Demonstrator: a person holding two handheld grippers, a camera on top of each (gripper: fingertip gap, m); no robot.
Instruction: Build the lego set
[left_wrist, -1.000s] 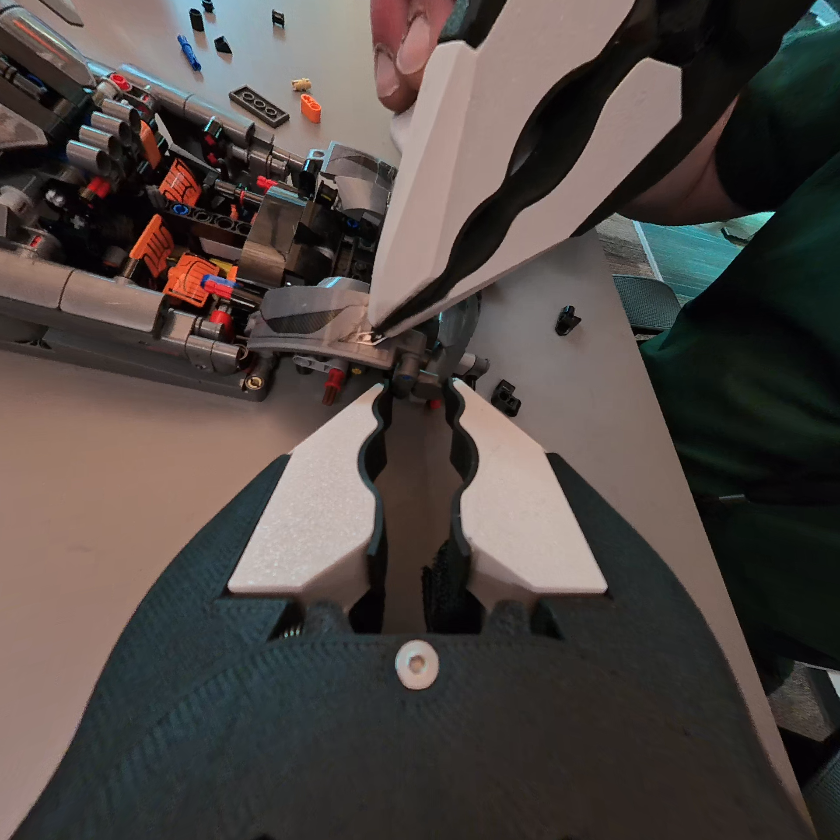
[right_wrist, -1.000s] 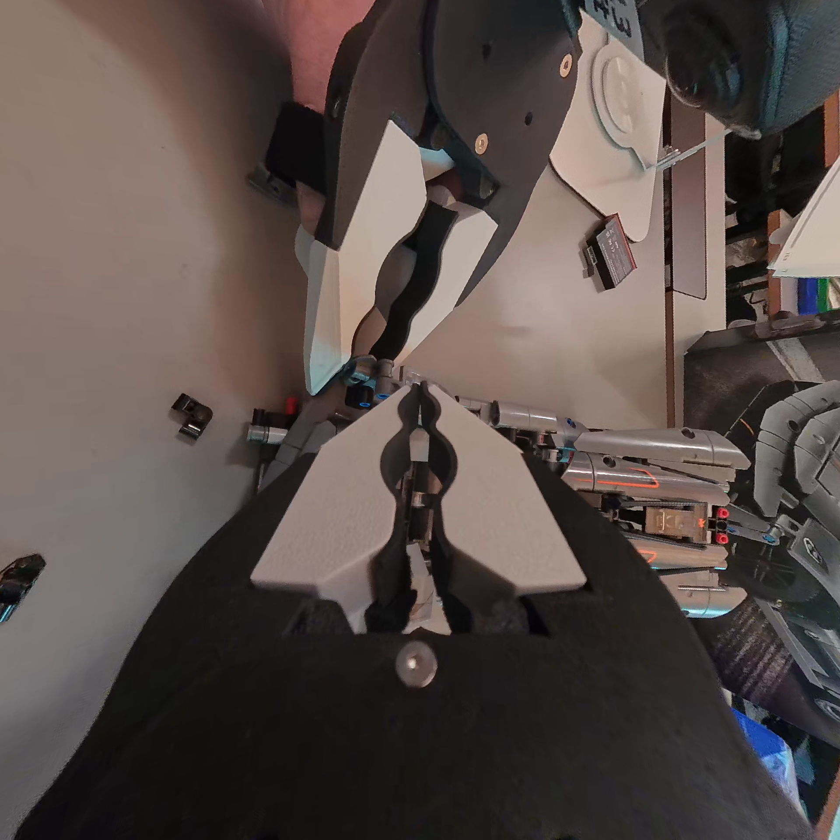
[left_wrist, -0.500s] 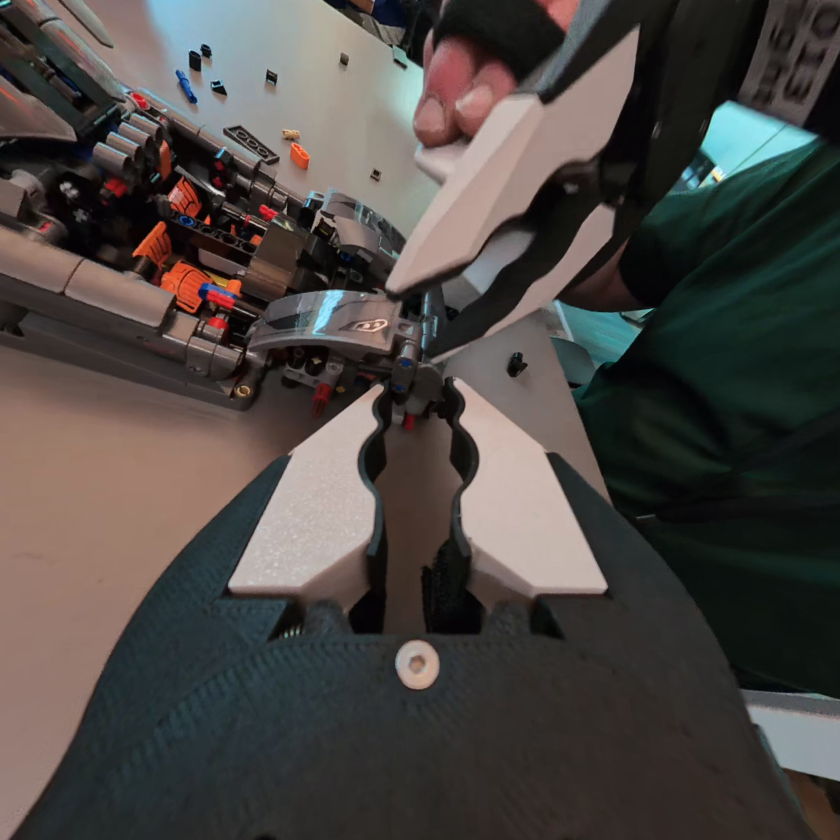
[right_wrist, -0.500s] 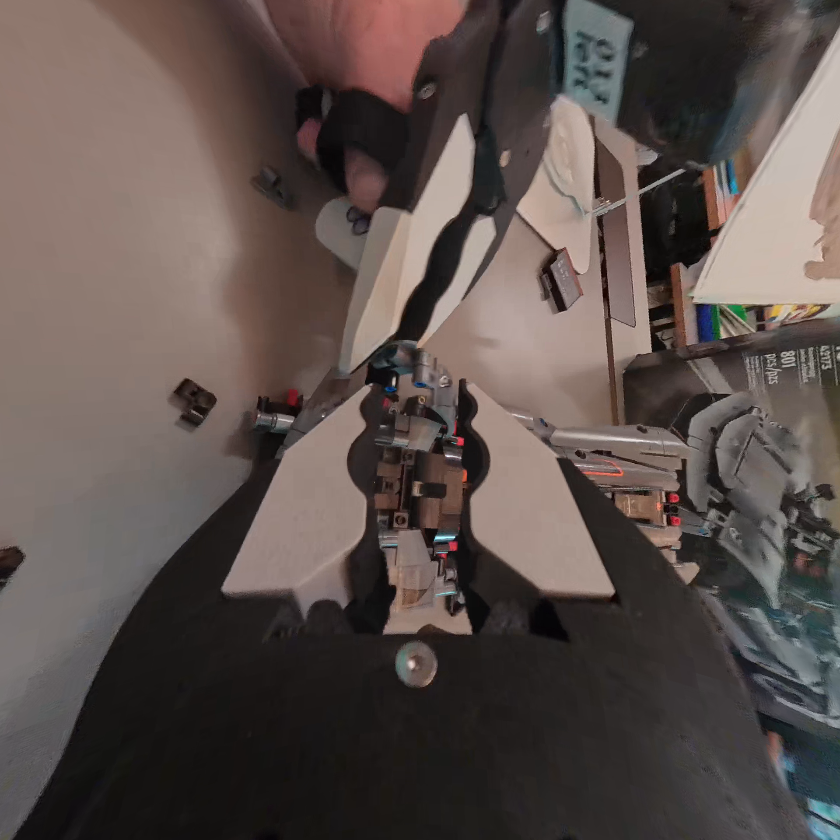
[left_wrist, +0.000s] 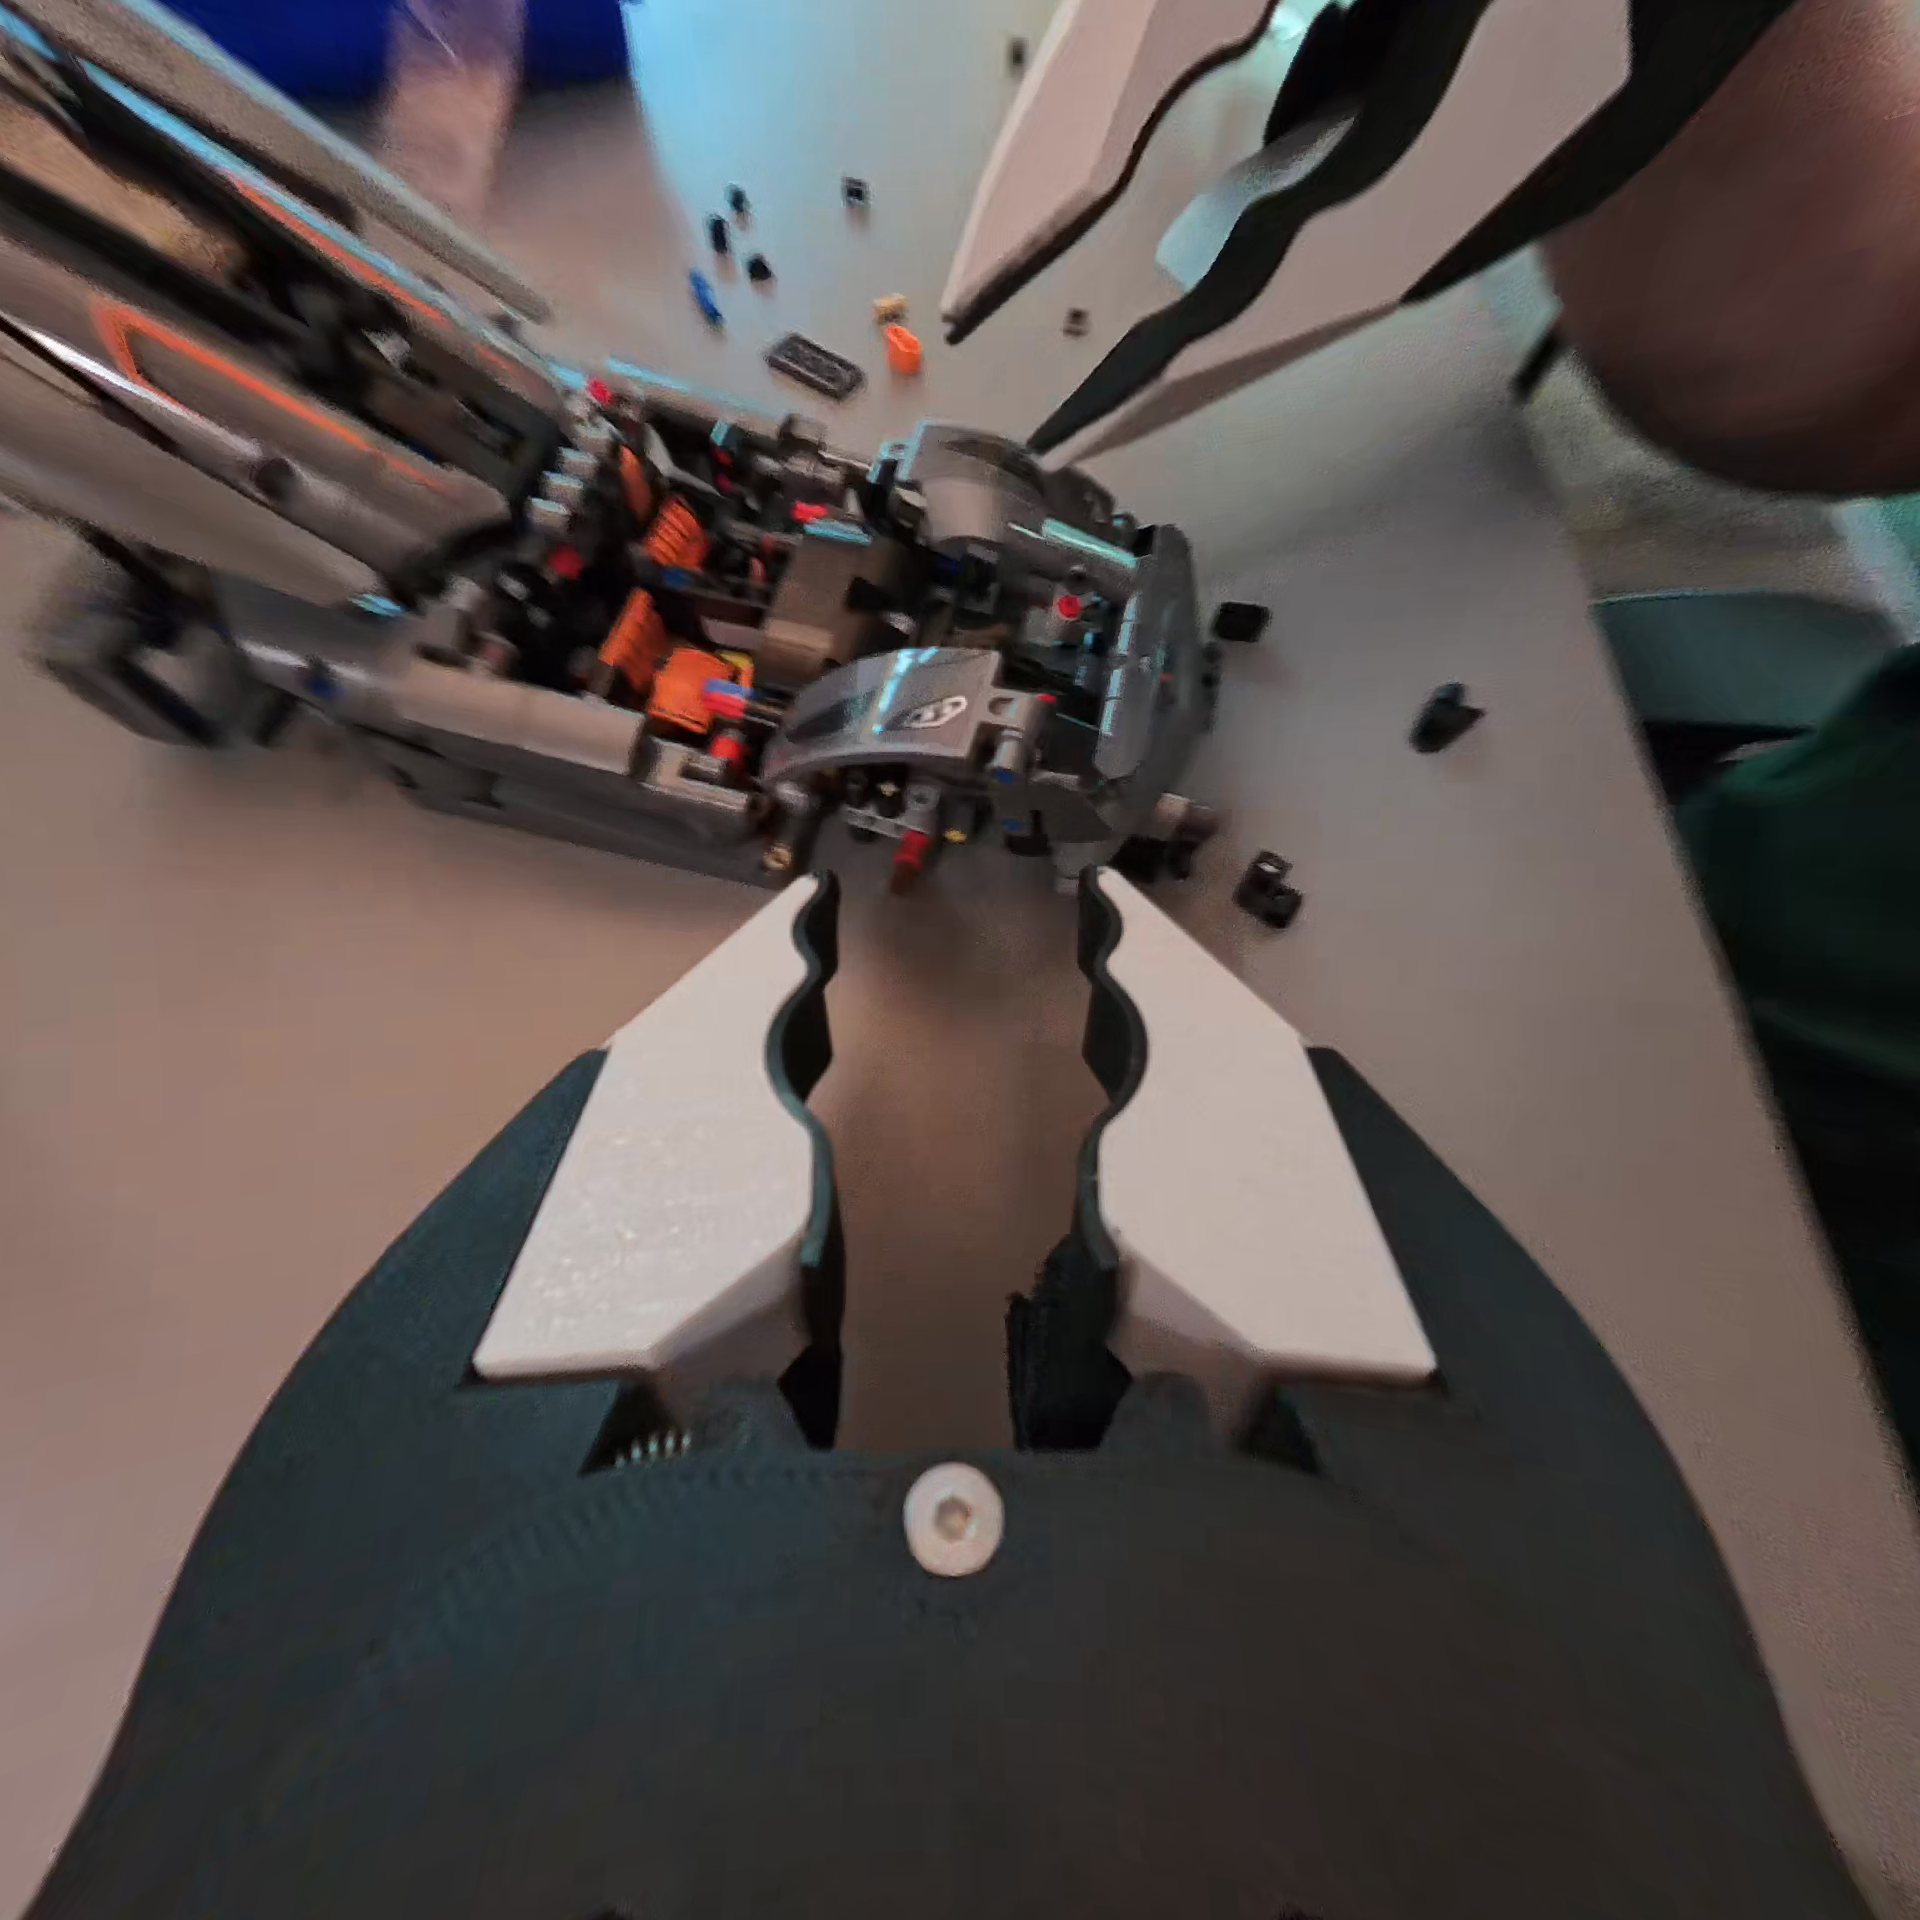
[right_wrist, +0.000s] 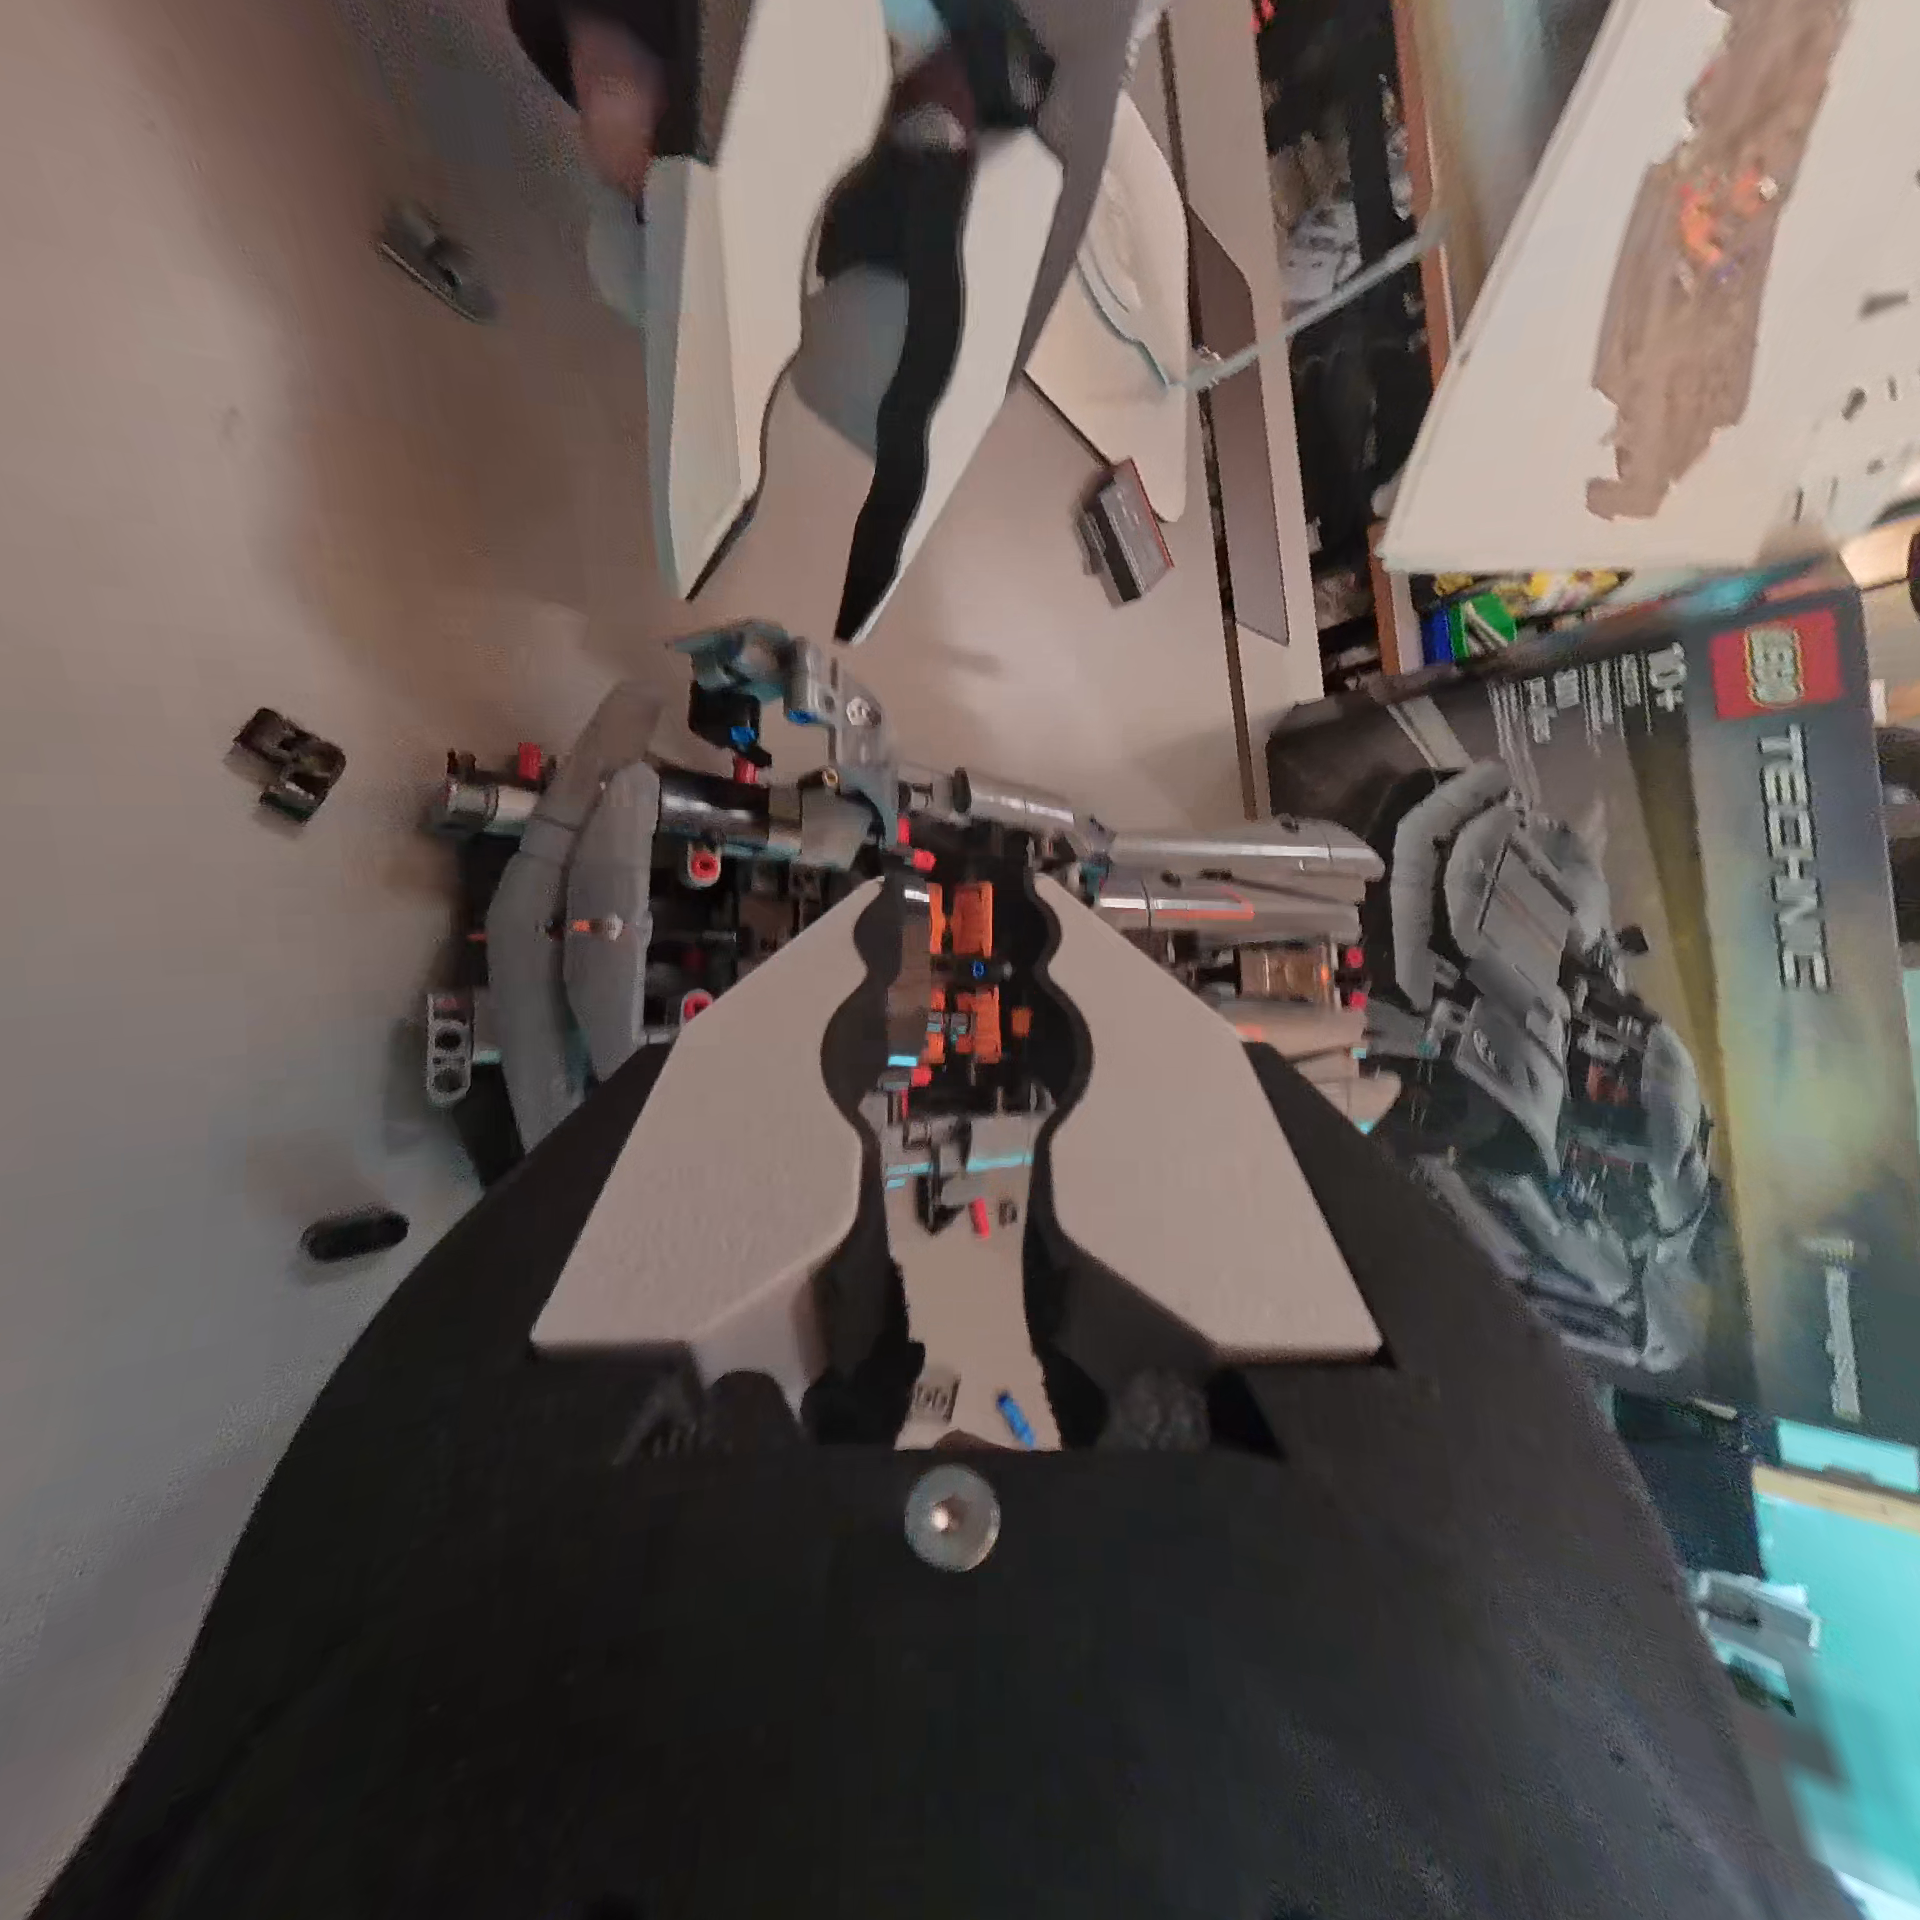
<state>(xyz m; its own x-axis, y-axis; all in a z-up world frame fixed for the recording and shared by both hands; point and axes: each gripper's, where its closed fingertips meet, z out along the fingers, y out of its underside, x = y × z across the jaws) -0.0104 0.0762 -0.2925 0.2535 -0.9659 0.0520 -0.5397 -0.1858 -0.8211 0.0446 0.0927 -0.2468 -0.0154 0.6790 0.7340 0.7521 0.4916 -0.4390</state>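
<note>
The grey Lego car model (left_wrist: 831, 644), with orange and black parts inside, lies on the pale table; it also shows in the right wrist view (right_wrist: 790, 831). My left gripper (left_wrist: 956, 883) is open and empty, its tips just short of the model's near end with its red pins. My right gripper (left_wrist: 997, 390) hangs above the model's far side, open and empty. In its own view the right gripper (right_wrist: 961, 883) looks down over the model's orange middle. The left gripper (right_wrist: 769, 613) shows there above the model's end, blurred.
Loose parts lie on the table: black pieces (left_wrist: 1268, 888) (left_wrist: 1444, 717) by the right edge, and an orange piece (left_wrist: 904, 348), a black plate (left_wrist: 816, 364) and a blue pin (left_wrist: 707, 296) farther off. The set's box (right_wrist: 1662, 987) stands beside the model. A person in green is at the right. About 8 centimetres separates my left fingertips from my right. The black plate (left_wrist: 816, 364) lies around 20 centimetres away from my right fingertips.
My right gripper went from shut on the model's front to open and lifted off it. My left gripper opened wider and drew back from the model's end. Both views are motion-blurred.
</note>
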